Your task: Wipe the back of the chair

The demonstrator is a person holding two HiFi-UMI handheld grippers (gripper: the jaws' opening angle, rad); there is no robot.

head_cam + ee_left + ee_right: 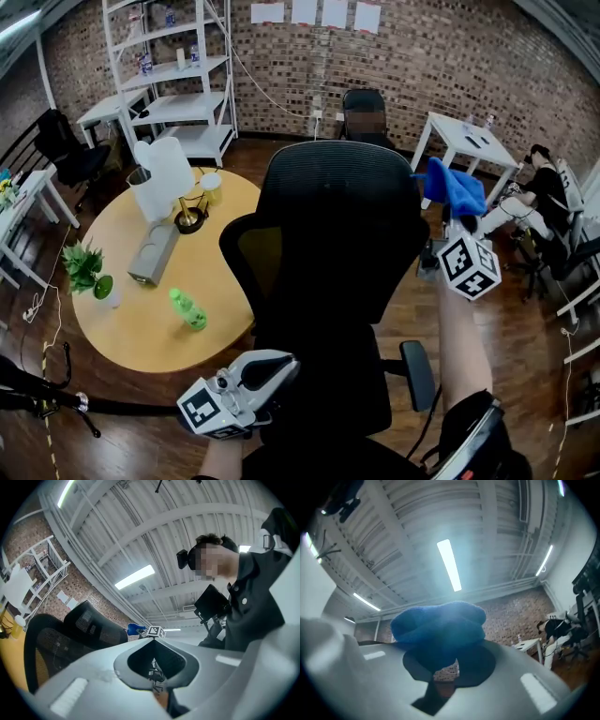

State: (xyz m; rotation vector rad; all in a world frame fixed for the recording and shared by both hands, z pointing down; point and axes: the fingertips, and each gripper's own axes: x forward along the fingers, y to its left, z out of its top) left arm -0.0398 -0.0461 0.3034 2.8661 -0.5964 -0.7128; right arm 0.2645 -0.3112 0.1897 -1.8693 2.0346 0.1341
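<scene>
Holding blue cloth [453, 186] clamped in right hand-held gripper [449, 216] beside chair back [337, 225], upper right edge.
Left hand-held gripper [279, 367] jaws together, empty; advise flat cloth contact, overlapping downward strokes.

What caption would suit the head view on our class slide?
The right gripper holds a blue cloth at the edge of the chair back; the left gripper hangs low, shut.

Brick wall [450, 56] runs across twelve o'clock, white shelf [178, 80] at eleven, white desk [466, 141] at one. Round yellow table [141, 328] sits at nine on wooden floor [525, 361].
</scene>
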